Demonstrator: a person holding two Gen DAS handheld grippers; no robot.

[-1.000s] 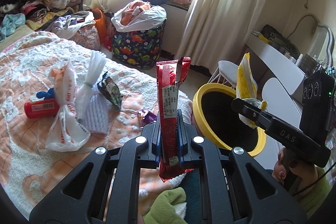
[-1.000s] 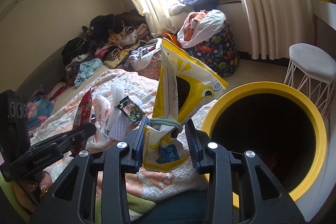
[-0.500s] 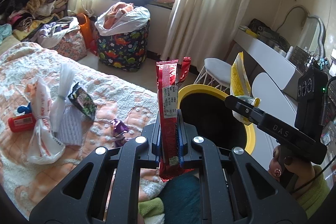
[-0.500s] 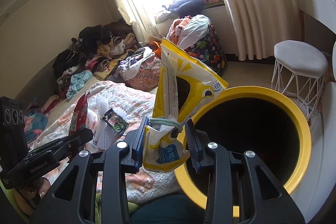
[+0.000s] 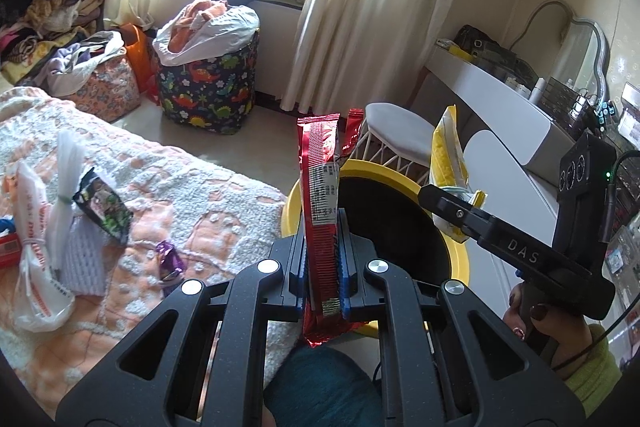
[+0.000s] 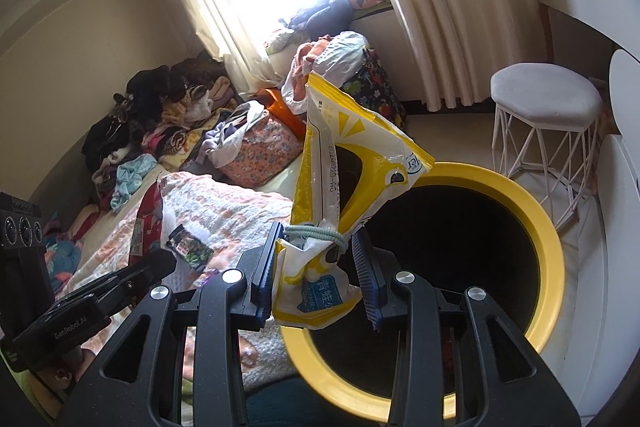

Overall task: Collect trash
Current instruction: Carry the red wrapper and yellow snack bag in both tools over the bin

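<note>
My left gripper is shut on a long red snack wrapper that stands upright between its pads. Behind it is the yellow-rimmed bin with a black inside. My right gripper is shut on a yellow and white snack bag tied with a green band, held over the near left rim of the bin. In the left wrist view the right gripper reaches over the bin with the yellow bag. On the bed lie a dark green packet, a purple wrapper and a white plastic bag.
The bed's peach and white blanket is left of the bin. A white stool and a white dresser stand to the right. A dinosaur-print hamper and piles of clothes sit by the window.
Both grippers have swung right, away from the bed and toward the bin. The bin now fills more of the right wrist view. Both still hold their wrappers.
</note>
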